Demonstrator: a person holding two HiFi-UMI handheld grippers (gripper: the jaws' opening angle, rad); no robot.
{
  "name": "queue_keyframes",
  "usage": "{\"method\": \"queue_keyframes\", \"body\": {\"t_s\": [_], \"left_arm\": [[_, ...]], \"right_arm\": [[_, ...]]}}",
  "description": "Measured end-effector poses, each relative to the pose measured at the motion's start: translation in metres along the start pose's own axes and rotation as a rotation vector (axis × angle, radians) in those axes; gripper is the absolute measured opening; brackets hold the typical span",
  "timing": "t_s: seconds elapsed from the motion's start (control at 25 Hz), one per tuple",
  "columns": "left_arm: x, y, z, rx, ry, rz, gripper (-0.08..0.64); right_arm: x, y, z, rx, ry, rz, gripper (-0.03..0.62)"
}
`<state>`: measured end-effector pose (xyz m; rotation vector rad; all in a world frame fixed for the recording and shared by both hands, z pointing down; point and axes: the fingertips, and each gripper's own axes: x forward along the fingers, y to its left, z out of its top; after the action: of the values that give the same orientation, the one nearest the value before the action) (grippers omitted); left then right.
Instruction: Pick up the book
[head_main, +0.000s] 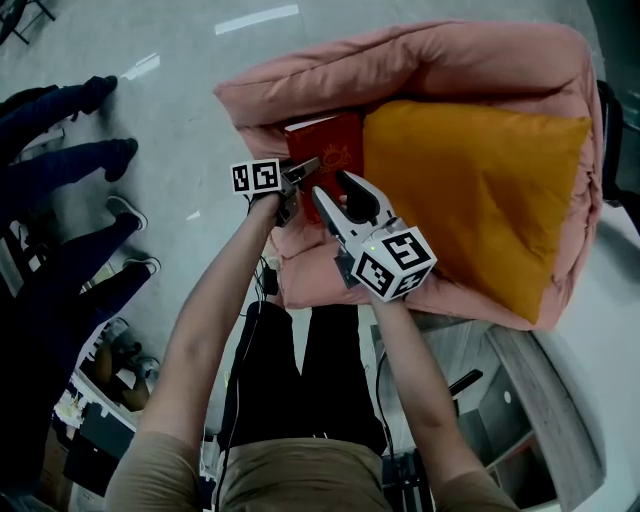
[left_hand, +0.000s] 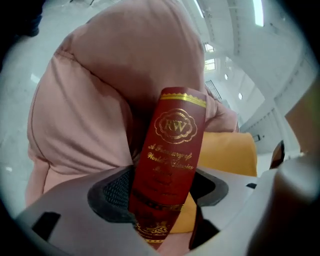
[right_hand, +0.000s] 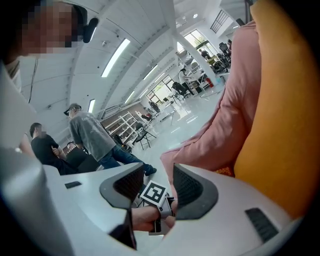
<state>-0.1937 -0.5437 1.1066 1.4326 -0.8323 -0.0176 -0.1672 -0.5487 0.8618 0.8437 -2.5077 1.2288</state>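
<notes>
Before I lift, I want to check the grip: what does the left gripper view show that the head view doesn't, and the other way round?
Only the left gripper view: the red book stands spine-on between the left gripper's jaws, both pads seemingly against its covers, gold print visible on the spine. Only the head view: the right gripper's jaws apart with nothing between them, near the book's lower edge, and bystanders' legs at left. Both: the book, the pink cushion, the orange pillow.

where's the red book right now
In the head view the red book is at upper centre on the pink cushion, against the left edge of the orange pillow. Its spine stands between the jaws of the left gripper.
</notes>
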Motion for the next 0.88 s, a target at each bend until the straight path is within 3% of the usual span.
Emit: {"method": "queue_keyframes", "body": {"t_s": [0.12, 0.2, 0.28, 0.48, 0.72, 0.88], "left_arm": [[0.006, -0.006, -0.013, 0.275, 0.083, 0.111, 0.331], [0.006, -0.01, -0.017, 0.37, 0.081, 0.161, 0.319], [0.005, -0.019, -0.018, 0.344, 0.051, 0.147, 0.26], [-0.028, -0.028, -0.015, 0.305, 0.026, 0.155, 0.247], [-0.12, -0.068, 0.002, 0.253, -0.088, 0.081, 0.247], [-0.193, -0.113, 0.01, 0.269, -0.162, 0.037, 0.247]], "right_arm": [[0.003, 0.003, -0.003, 0.02, -0.01, -0.013, 0.19], [0.003, 0.005, -0.006, 0.021, -0.008, -0.019, 0.19], [0.0, 0.007, -0.009, 0.011, 0.0, -0.025, 0.189], [-0.024, 0.011, 0.0, -0.031, 0.009, -0.055, 0.189], [-0.08, 0.026, 0.038, -0.063, -0.029, -0.117, 0.189], [-0.114, 0.056, 0.062, -0.094, -0.063, -0.157, 0.19]]}}
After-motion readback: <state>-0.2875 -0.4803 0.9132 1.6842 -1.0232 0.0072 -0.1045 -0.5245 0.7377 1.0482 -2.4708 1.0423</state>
